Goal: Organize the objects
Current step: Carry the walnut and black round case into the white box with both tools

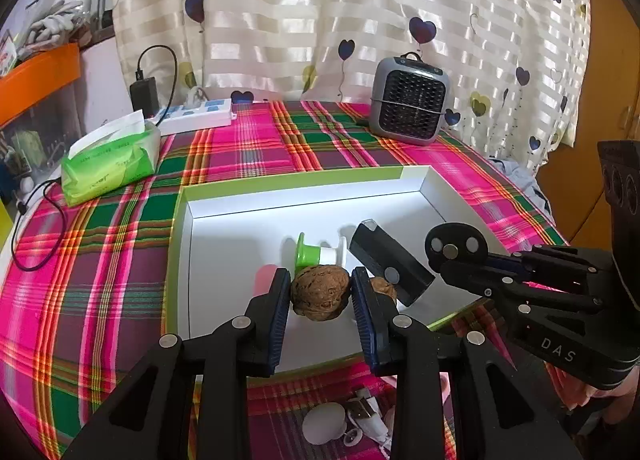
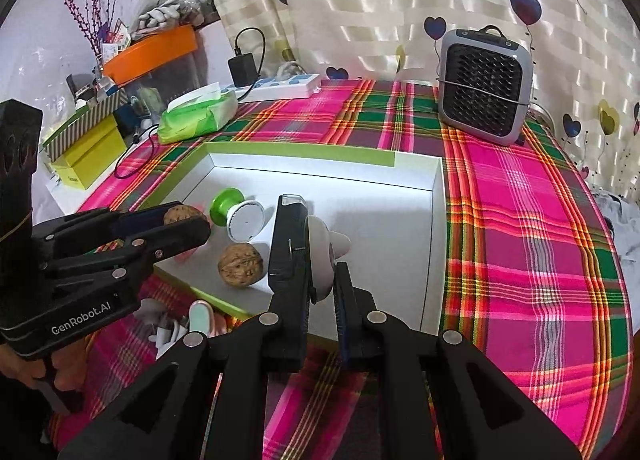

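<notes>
Walnuts occupy the near part of the white shallow box [image 1: 256, 216] lying on the plaid tablecloth [image 1: 120, 252]: one walnut [image 1: 319, 292] sits clamped between the blue pads of the left gripper [image 1: 320, 300], held above the box floor, and a second walnut [image 2: 240, 264] lies loose on the floor near the front rim. Beside them a green-and-white spool [image 1: 318, 254] lies on its side, its axis running roughly left to right in the left wrist view. The right gripper [image 2: 322, 280] pinches a thin pale grey disc-shaped piece with a small nub [image 2: 320, 252], the jaws nearly together, over the box interior. Its nub points away to the right in the right wrist view. A green tissue pack [image 1: 110, 162] and a small grey fan heater [image 1: 412, 100] stand farther back on the cloth.
</notes>
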A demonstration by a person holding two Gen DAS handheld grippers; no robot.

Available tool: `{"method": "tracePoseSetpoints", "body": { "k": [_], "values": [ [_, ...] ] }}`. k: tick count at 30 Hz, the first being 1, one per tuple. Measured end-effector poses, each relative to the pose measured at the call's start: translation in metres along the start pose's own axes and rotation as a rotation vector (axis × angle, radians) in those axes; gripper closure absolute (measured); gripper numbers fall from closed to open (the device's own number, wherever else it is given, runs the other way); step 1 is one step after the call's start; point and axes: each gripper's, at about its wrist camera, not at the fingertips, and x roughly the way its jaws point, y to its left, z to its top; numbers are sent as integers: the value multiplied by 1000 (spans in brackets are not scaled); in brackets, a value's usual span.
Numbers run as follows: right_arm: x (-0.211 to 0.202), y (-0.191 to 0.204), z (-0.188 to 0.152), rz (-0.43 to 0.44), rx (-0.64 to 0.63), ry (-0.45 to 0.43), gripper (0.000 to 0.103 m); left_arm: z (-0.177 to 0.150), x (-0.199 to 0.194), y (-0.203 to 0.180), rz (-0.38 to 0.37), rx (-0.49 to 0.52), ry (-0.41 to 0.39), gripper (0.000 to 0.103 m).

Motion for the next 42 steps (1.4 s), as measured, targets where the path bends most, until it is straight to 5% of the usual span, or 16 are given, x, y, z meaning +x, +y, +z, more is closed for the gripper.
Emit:
{"method": "tracePoseSetpoints", "body": {
  "k": [22,42],
  "values": [
    [13,1,5,-49,-7,38,91,2,12,-3,20,16,12,74],
    [18,1,7,-54,-11,28,85,1,17,-2,-51,13,41,74]
  ]
}}
